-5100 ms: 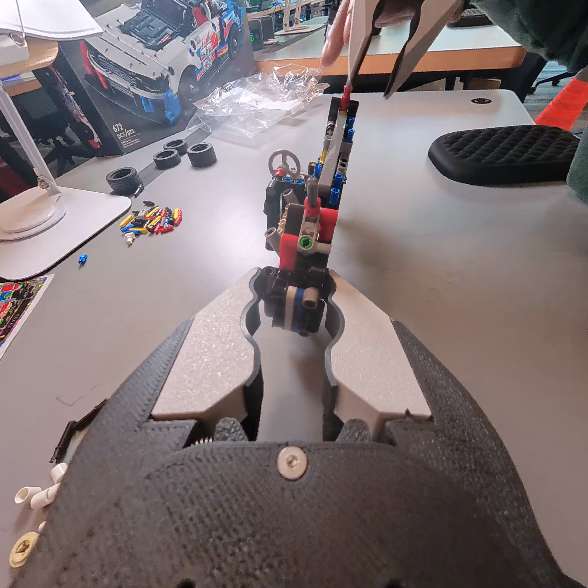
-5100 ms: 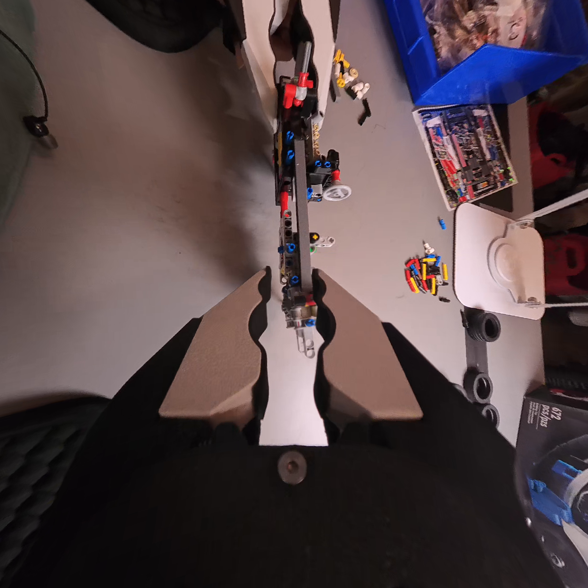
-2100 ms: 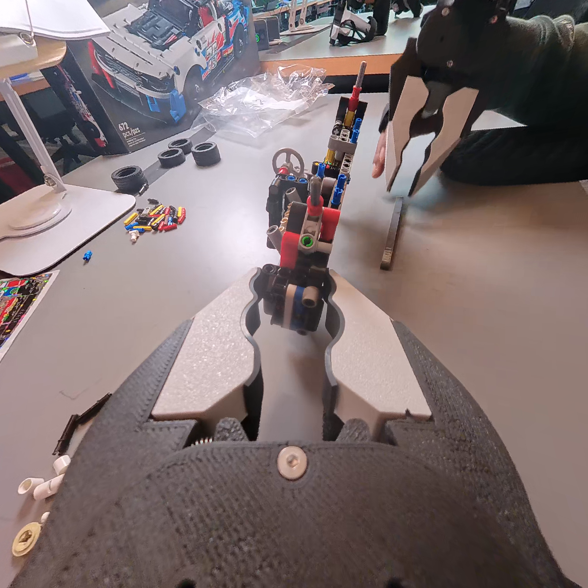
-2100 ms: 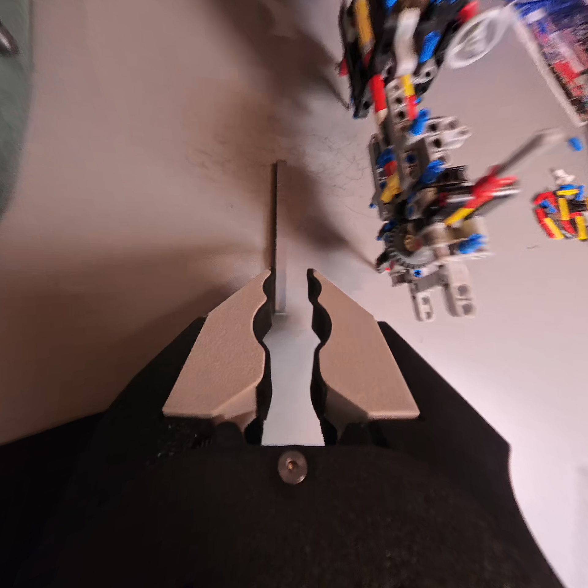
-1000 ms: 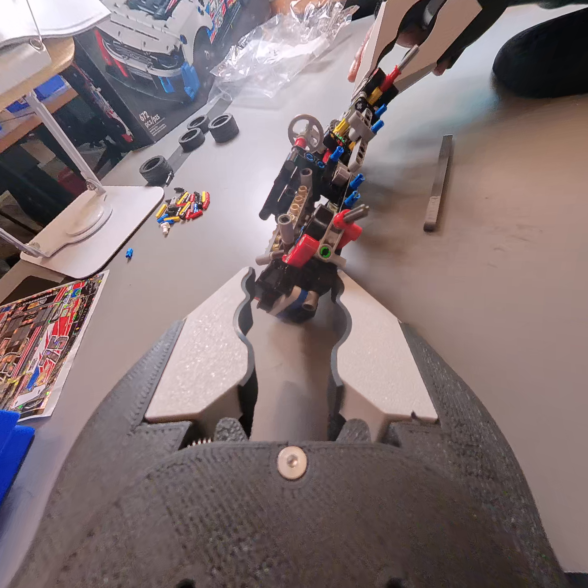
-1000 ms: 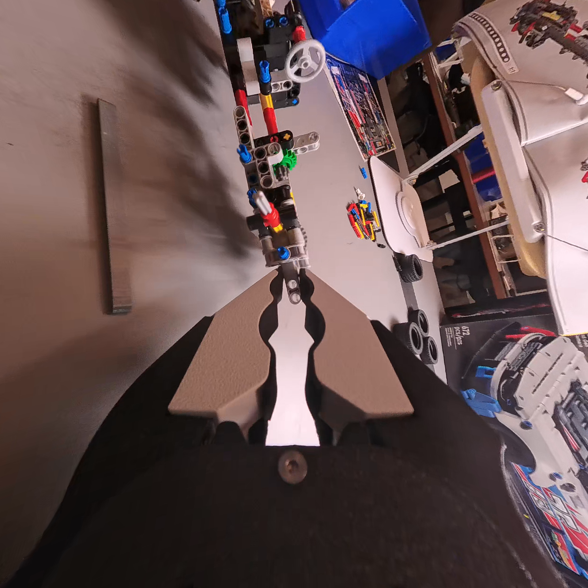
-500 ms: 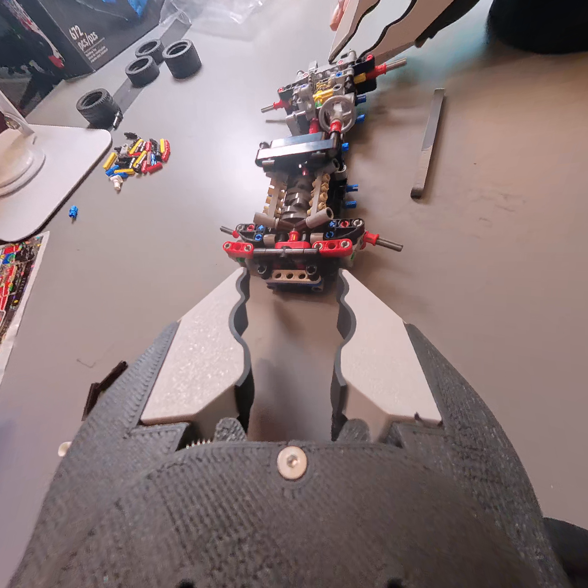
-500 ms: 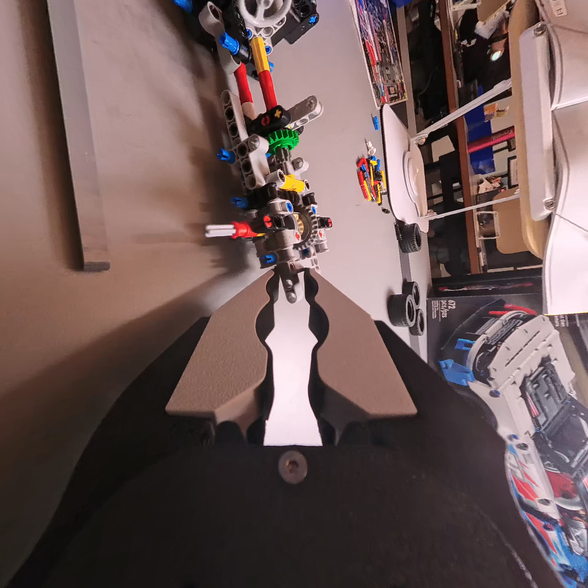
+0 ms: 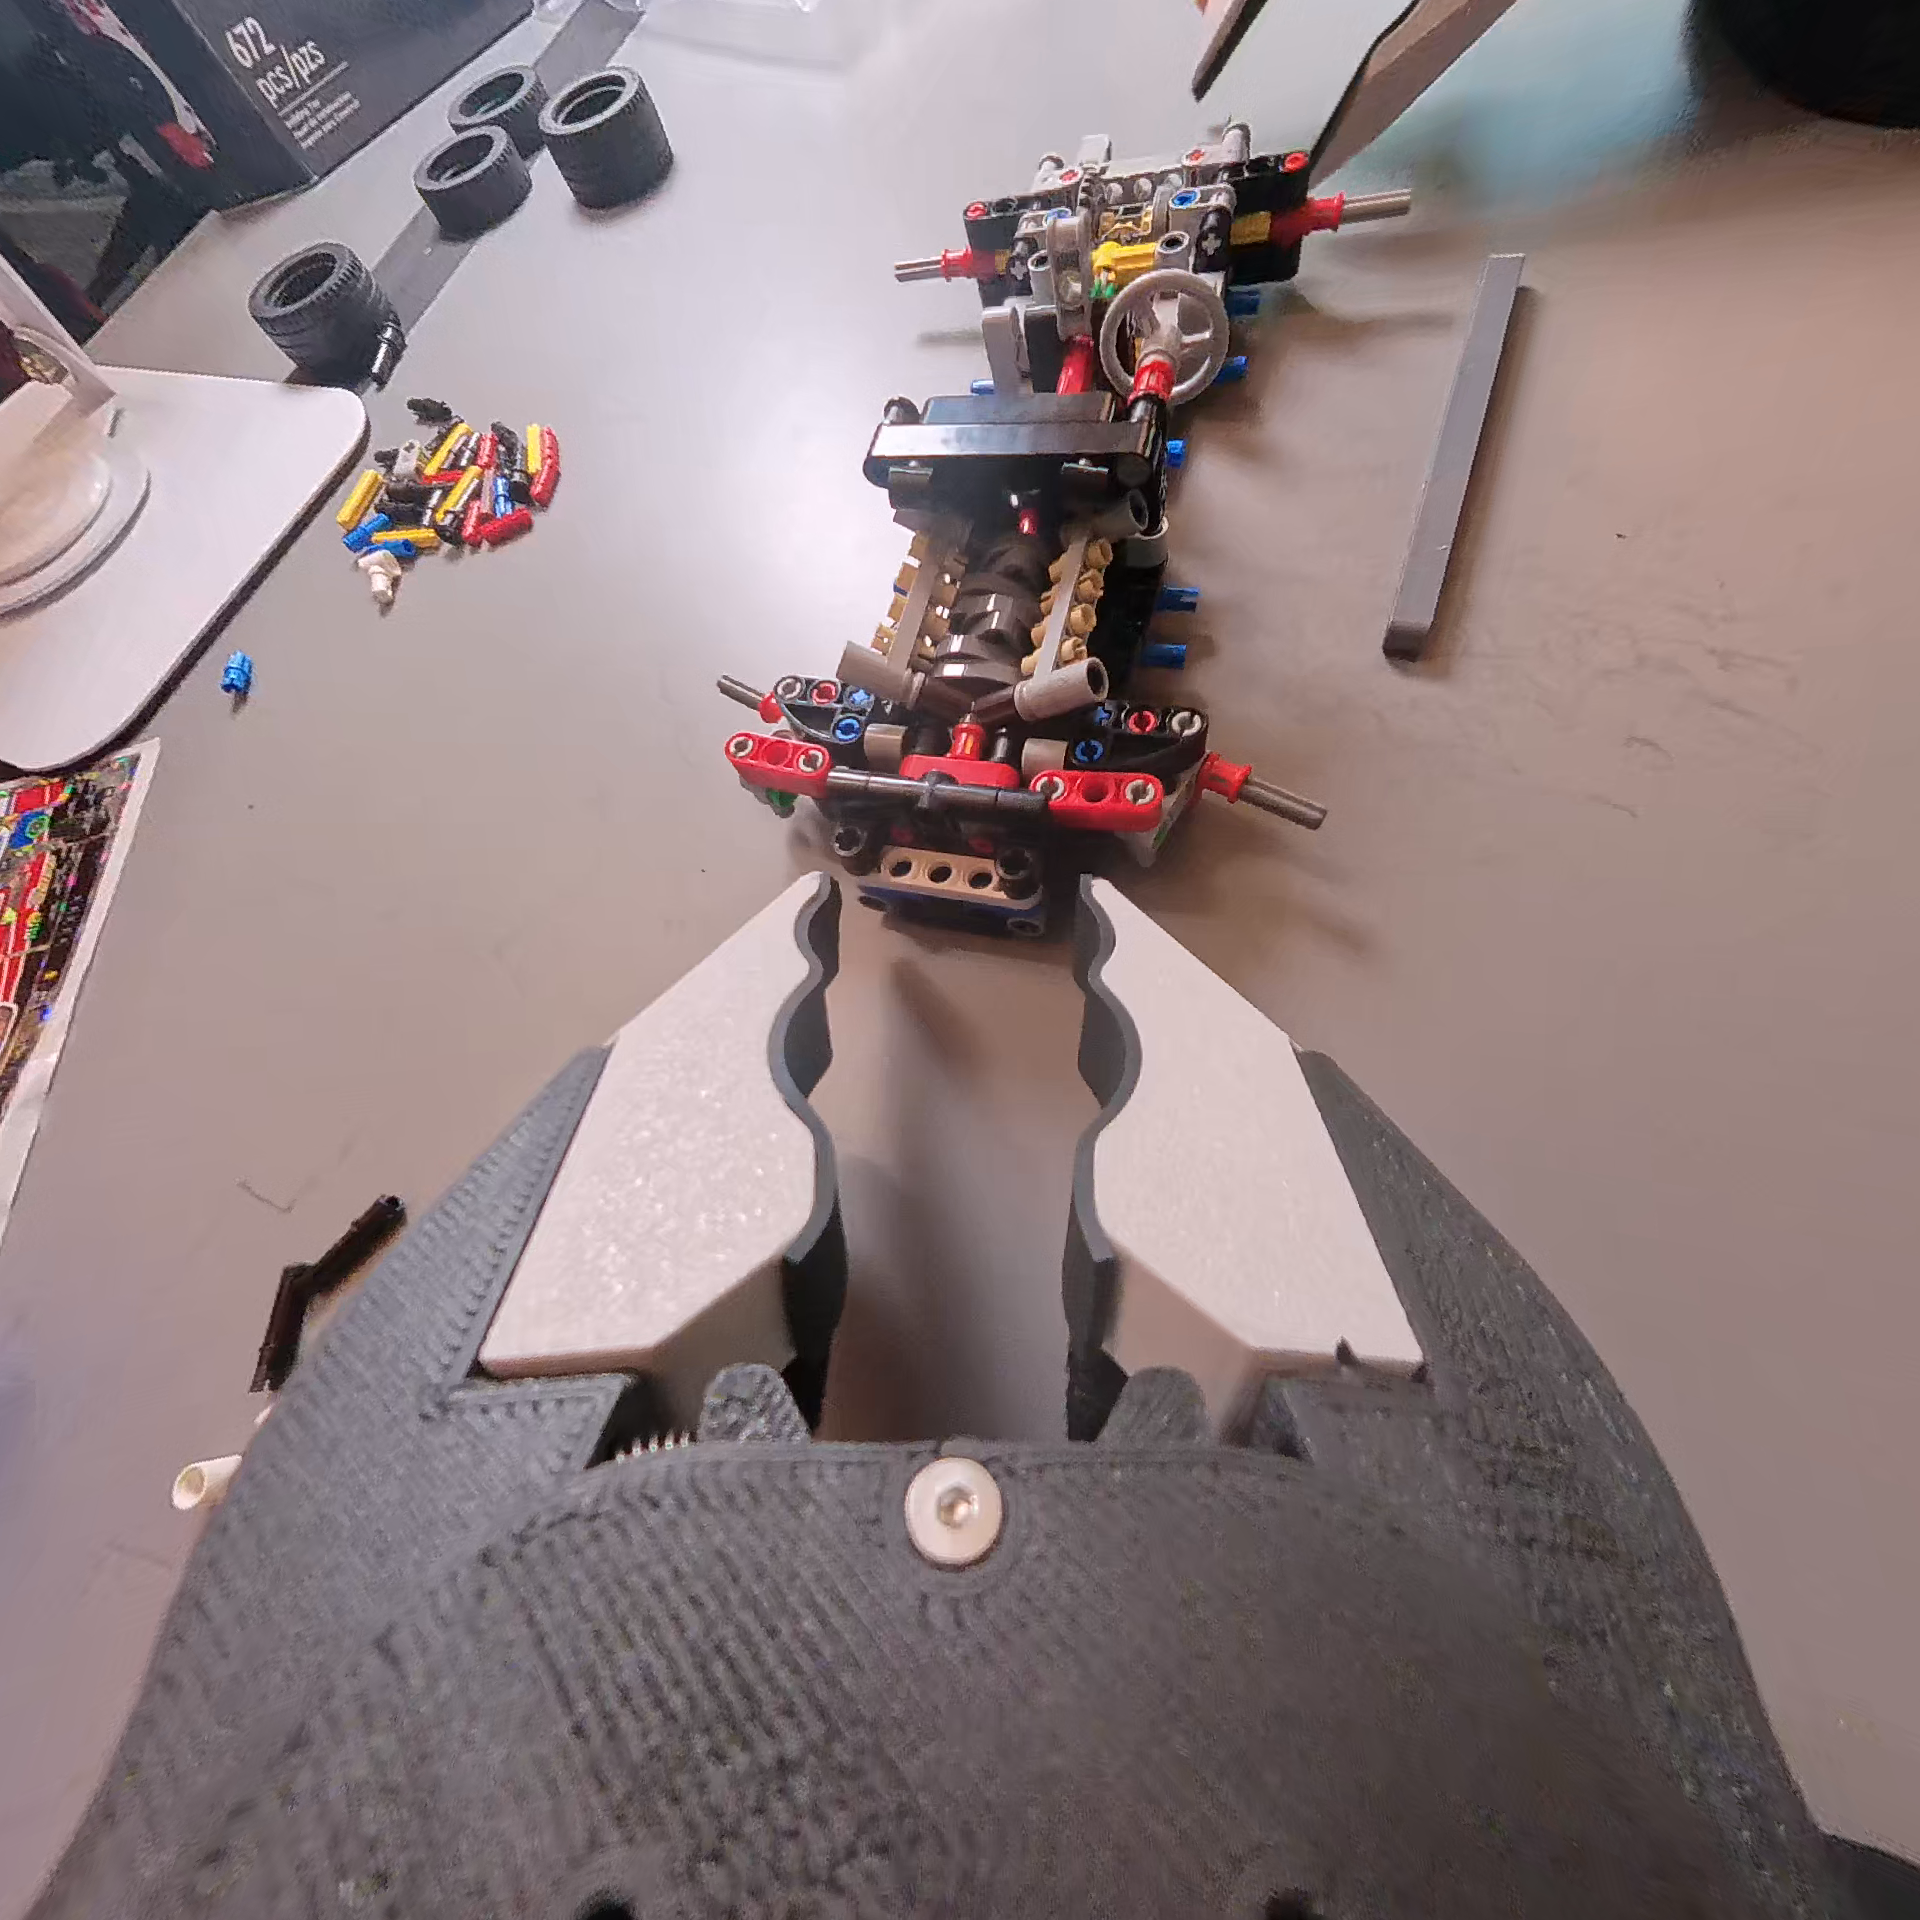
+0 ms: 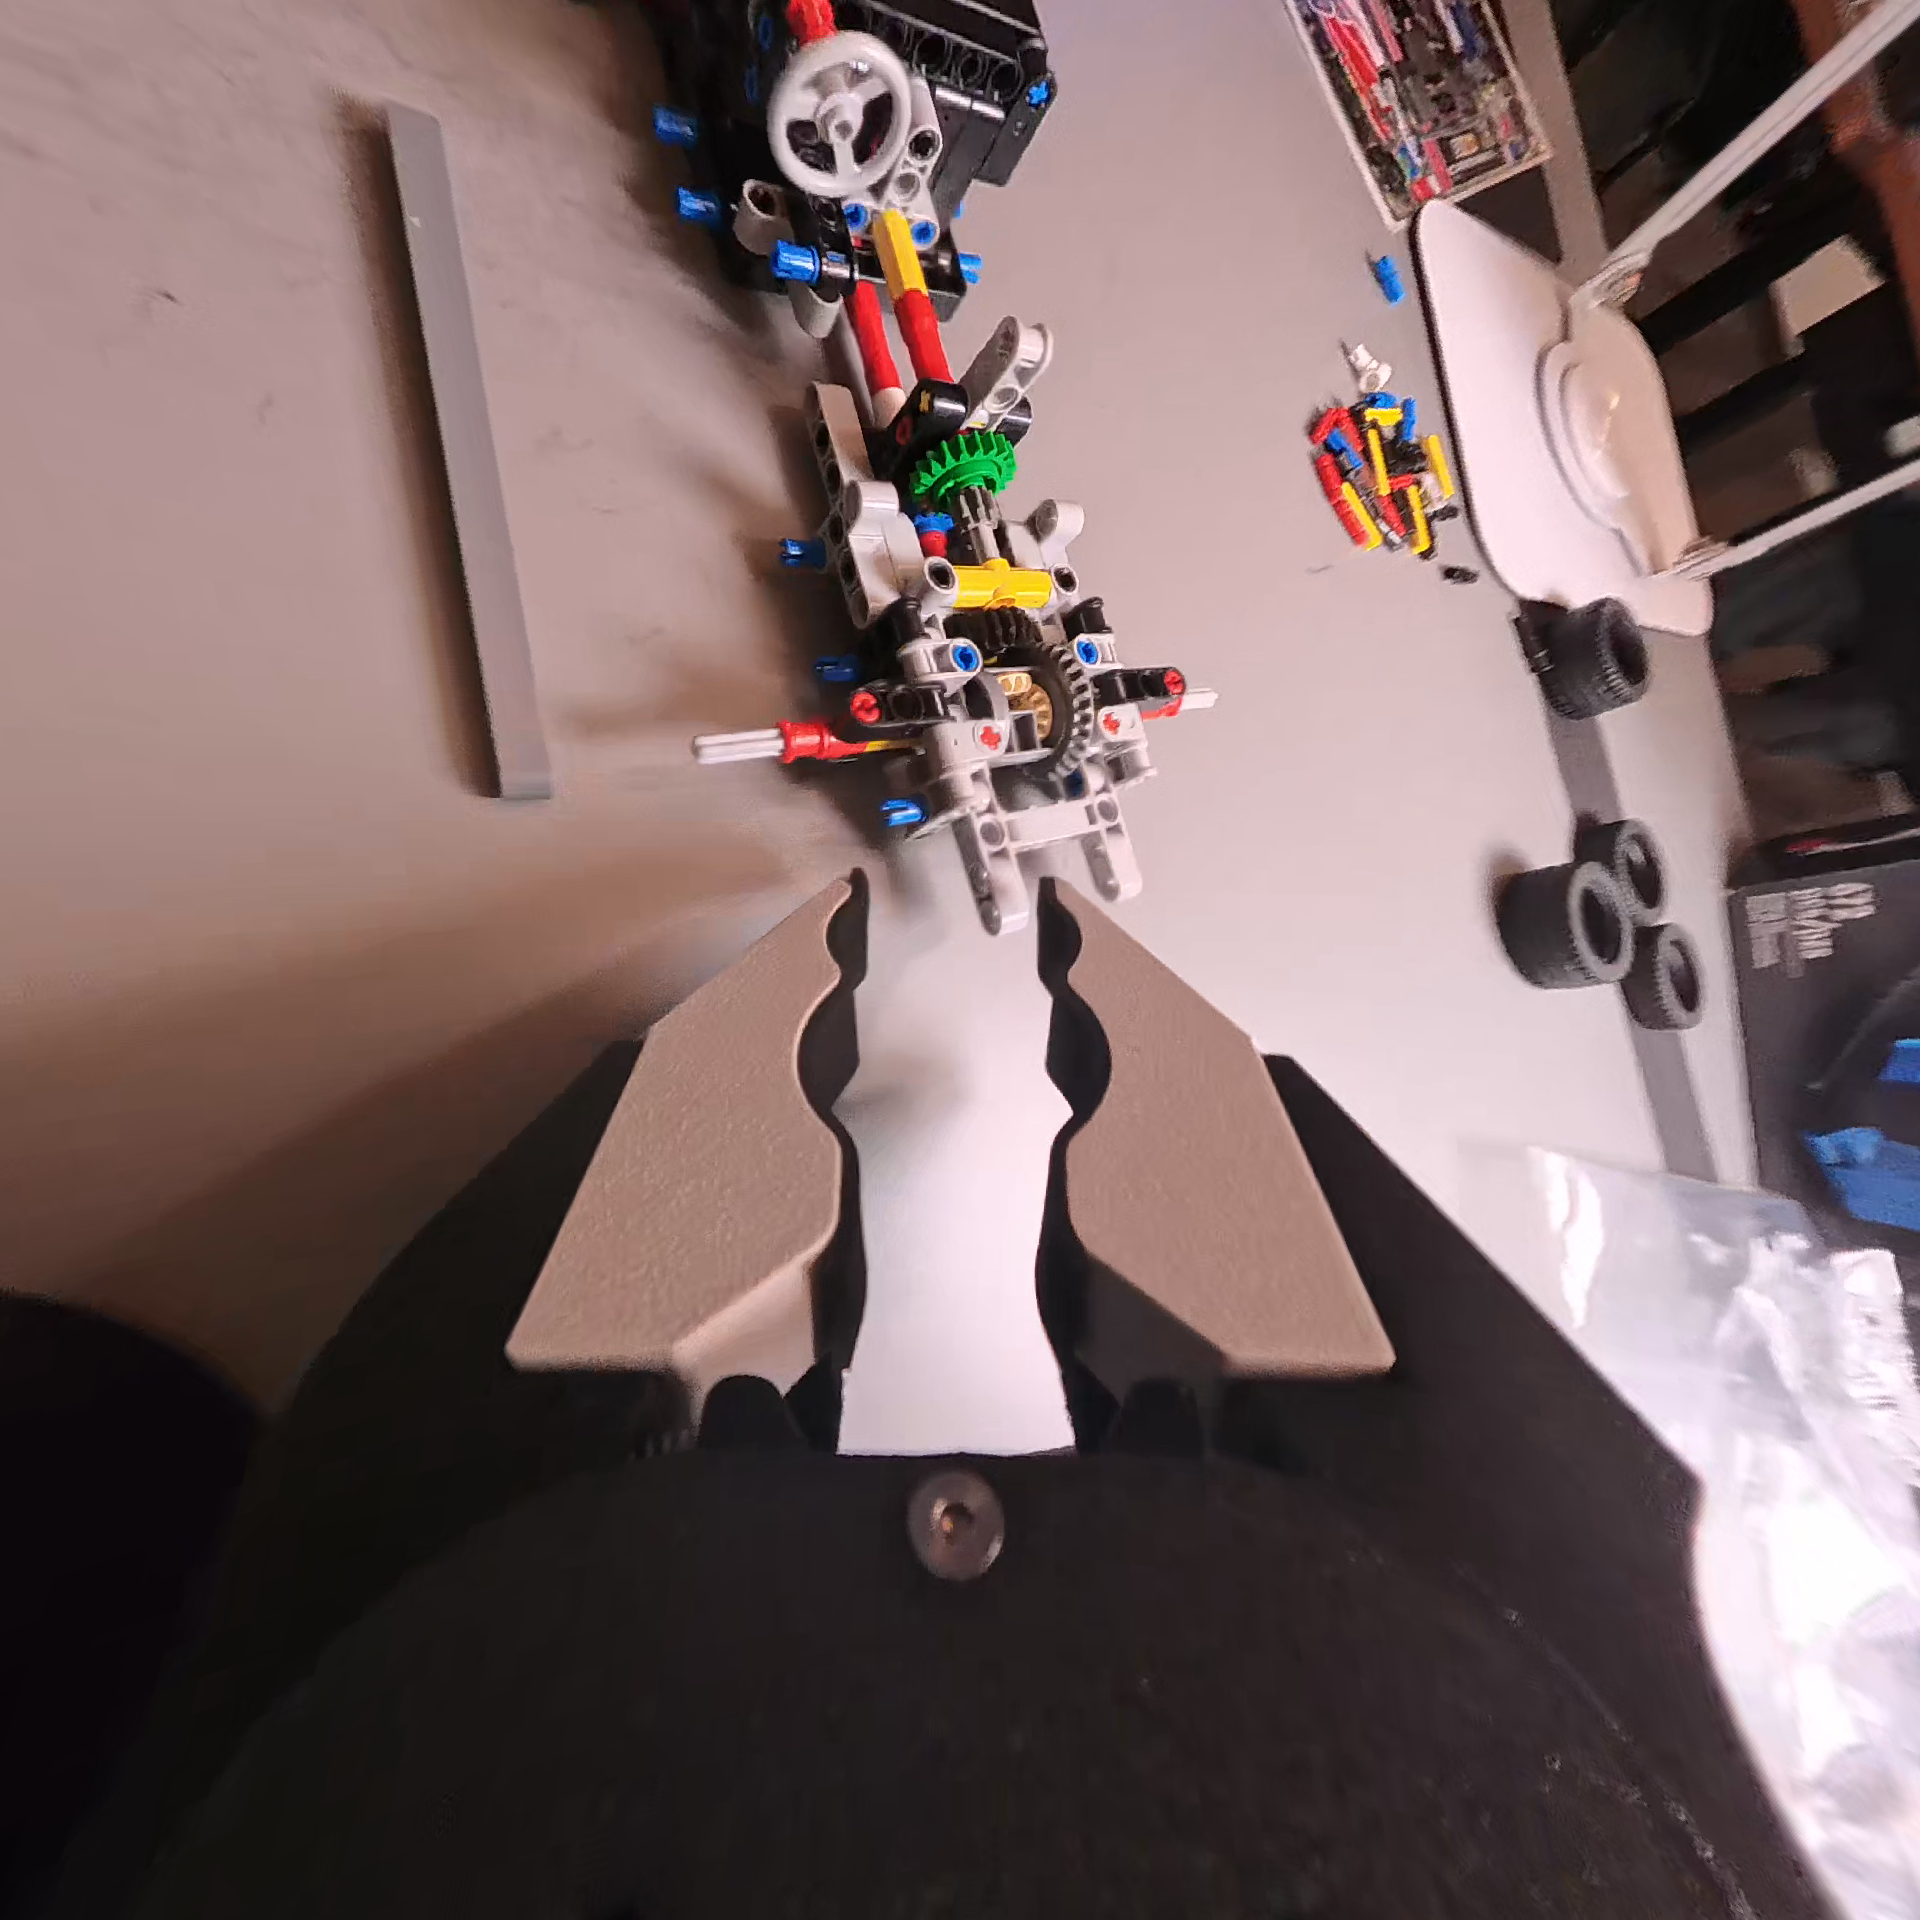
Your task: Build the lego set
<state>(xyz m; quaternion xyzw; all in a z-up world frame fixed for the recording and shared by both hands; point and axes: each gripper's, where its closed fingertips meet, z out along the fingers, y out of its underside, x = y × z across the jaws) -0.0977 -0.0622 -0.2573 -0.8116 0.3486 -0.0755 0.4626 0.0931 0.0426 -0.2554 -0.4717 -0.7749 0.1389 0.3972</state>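
Note:
The lego car chassis [image 9: 997, 582] lies flat on the grey table, with a grey steering wheel [image 9: 1164, 327] near its far end. My left gripper [image 9: 954, 904] is open, and its tips stand either side of the chassis's near end without gripping it. My right gripper [image 10: 948, 899] is open at the other end of the chassis [image 10: 977, 644], with one grey prong just between its tips. It also shows at the top of the left wrist view [image 9: 1299, 83]. A long grey beam [image 9: 1455, 457] lies loose beside the chassis, and the right wrist view shows it too [image 10: 457, 436].
Three black tyres [image 9: 582, 125] and the set's box [image 9: 260, 83] are at the far left. A pile of small coloured pins [image 9: 447, 488] lies by a white lamp base [image 9: 135, 520]. A sticker sheet [image 9: 42, 914] and a black part [image 9: 322, 1288] are near left. A plastic bag [image 10: 1766, 1455] lies to the right. Spacing between my two grippers at the tips: around 25 centimeters. The white lamp base [image 9: 135, 520] is about equally far from each gripper, around 35 centimeters. It is also in sight in the right wrist view [image 10: 1552, 441].
The chassis was held on edge between both grippers, then turned and laid flat on the table. Both grippers have opened and let it go. The grey beam was set down earlier.

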